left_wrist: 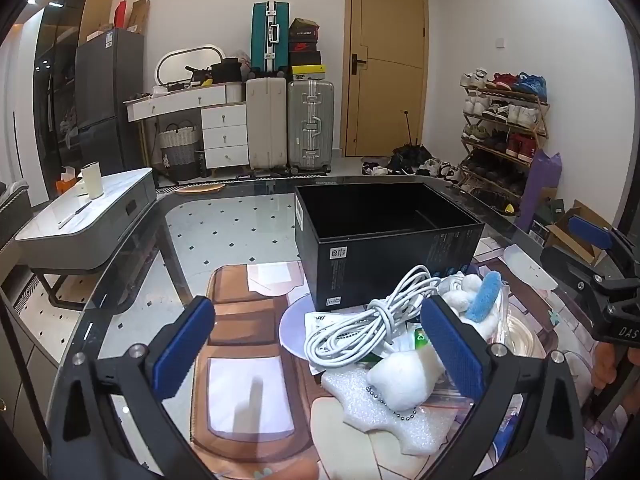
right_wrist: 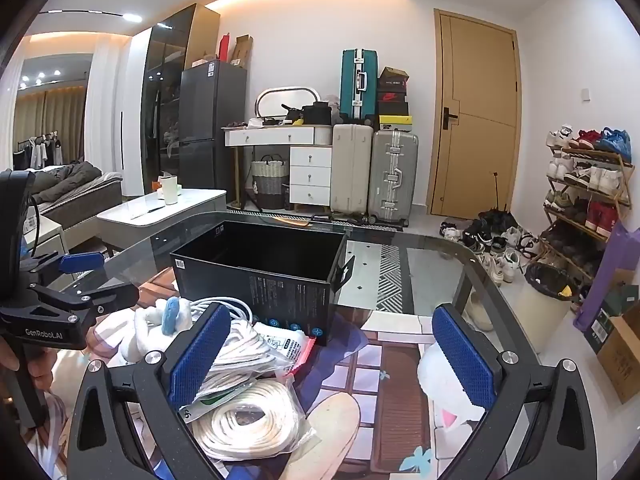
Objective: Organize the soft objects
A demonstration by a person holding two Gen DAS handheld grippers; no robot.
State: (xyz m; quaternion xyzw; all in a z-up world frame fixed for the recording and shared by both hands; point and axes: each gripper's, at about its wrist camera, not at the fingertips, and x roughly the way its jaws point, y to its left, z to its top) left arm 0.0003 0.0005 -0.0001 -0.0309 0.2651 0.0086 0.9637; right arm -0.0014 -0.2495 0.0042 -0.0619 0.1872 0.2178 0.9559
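Observation:
An open, empty black box (left_wrist: 384,240) stands on the glass table; it also shows in the right wrist view (right_wrist: 260,272). In front of it lies a pile: a coiled white cable (left_wrist: 360,328), a white plush toy with a blue tuft (left_wrist: 476,296), a white plush with a bead chain (left_wrist: 400,376), white foam (left_wrist: 384,420) and plastic packets. A bagged coil of cream rope (right_wrist: 248,420) lies between my right gripper's fingers. My left gripper (left_wrist: 316,352) is open above the pile's left side. My right gripper (right_wrist: 336,356) is open and empty above the mat.
A printed mat (left_wrist: 244,360) covers the glass table (left_wrist: 224,216). The right gripper shows at the right edge of the left wrist view (left_wrist: 592,276). The left gripper shows at the left of the right wrist view (right_wrist: 60,292). Suitcases, a shoe rack and a door stand behind.

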